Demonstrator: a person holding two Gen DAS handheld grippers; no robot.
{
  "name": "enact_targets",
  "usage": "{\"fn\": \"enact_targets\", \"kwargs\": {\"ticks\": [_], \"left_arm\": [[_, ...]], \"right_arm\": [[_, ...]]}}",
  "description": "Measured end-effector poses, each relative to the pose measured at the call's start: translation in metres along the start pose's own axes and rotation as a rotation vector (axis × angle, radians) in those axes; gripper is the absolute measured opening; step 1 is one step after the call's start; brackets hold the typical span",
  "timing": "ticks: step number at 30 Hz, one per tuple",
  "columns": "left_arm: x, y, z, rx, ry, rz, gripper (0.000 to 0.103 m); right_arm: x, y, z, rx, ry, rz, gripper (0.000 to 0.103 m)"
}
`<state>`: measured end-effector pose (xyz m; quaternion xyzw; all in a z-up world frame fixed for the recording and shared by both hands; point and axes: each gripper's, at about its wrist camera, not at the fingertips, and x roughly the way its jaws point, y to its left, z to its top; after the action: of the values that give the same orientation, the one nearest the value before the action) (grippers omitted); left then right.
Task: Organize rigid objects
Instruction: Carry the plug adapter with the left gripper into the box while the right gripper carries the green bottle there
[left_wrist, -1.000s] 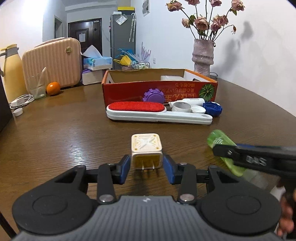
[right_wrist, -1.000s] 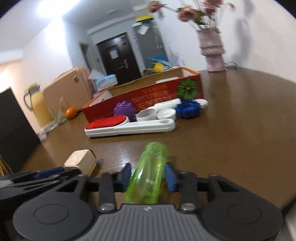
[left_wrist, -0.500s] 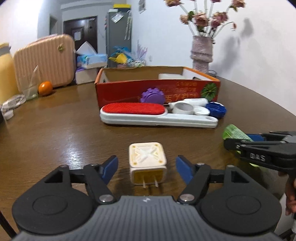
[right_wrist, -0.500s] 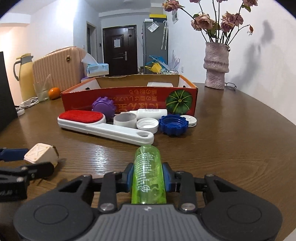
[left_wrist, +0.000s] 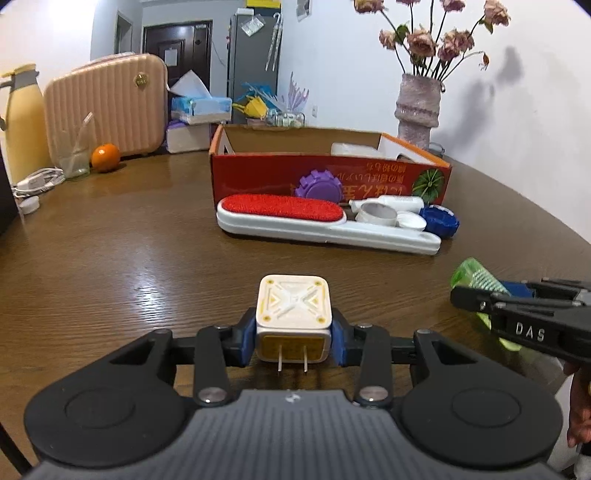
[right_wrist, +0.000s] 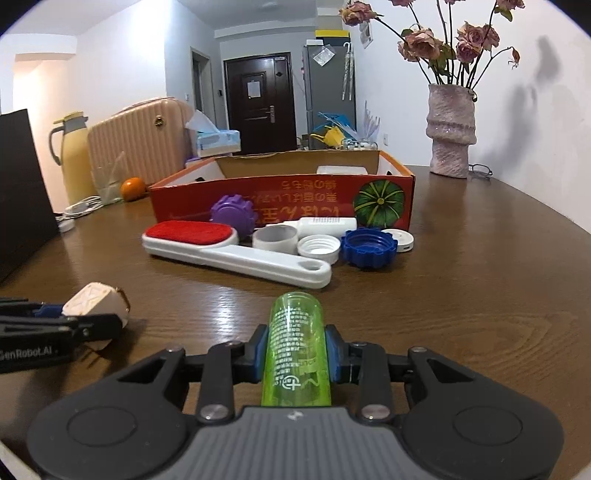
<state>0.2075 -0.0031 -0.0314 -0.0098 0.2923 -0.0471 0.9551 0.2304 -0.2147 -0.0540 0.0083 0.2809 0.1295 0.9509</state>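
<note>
My left gripper (left_wrist: 293, 338) is shut on a white cube charger plug (left_wrist: 293, 314), prongs toward the camera, just above the wooden table. My right gripper (right_wrist: 295, 356) is shut on a clear green plastic bottle (right_wrist: 295, 350) lying along the fingers. The bottle also shows in the left wrist view (left_wrist: 476, 277), and the plug in the right wrist view (right_wrist: 96, 302). Ahead stands an open red cardboard box (right_wrist: 280, 201) with a white item inside. In front of it lie a red-and-white lint brush (right_wrist: 236, 251), a purple gear-shaped cap (right_wrist: 233, 214), white caps (right_wrist: 318, 248) and a blue cap (right_wrist: 367, 247).
A vase of dried roses (right_wrist: 450, 131) stands at the back right with glasses beside it. At the back left are a pink case (left_wrist: 105, 105), an orange (left_wrist: 106, 158), a yellow jug (left_wrist: 24, 122), tissue boxes and a white cable. A dark panel (right_wrist: 22, 192) is at the far left.
My left gripper, open around the plug half a second ago, has closed on it. The right gripper has steadied, still holding the green bottle.
</note>
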Motion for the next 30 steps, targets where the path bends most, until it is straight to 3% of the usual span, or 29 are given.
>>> {"fn": "enact_targets", "kwargs": {"ticks": [11, 18, 22, 30], "left_arm": [[-0.055, -0.011, -0.004, -0.005, -0.095, -0.001, 0.039], [-0.055, -0.012, 0.006, 0.001, -0.123, 0.002, 0.039], [-0.039, -0.005, 0.036, 0.012, -0.16, -0.007, 0.039], [0.039, 0.018, 0.14, 0.022, -0.169, -0.016, 0.039]], "right_arm": [[-0.053, 0.006, -0.002, -0.003, -0.088, 0.018, 0.031], [-0.056, 0.0, 0.002, 0.005, -0.09, 0.033, 0.031], [-0.045, -0.009, 0.026, 0.001, -0.119, 0.067, 0.031], [0.027, -0.045, 0.126, -0.021, -0.13, 0.112, 0.03]]}}
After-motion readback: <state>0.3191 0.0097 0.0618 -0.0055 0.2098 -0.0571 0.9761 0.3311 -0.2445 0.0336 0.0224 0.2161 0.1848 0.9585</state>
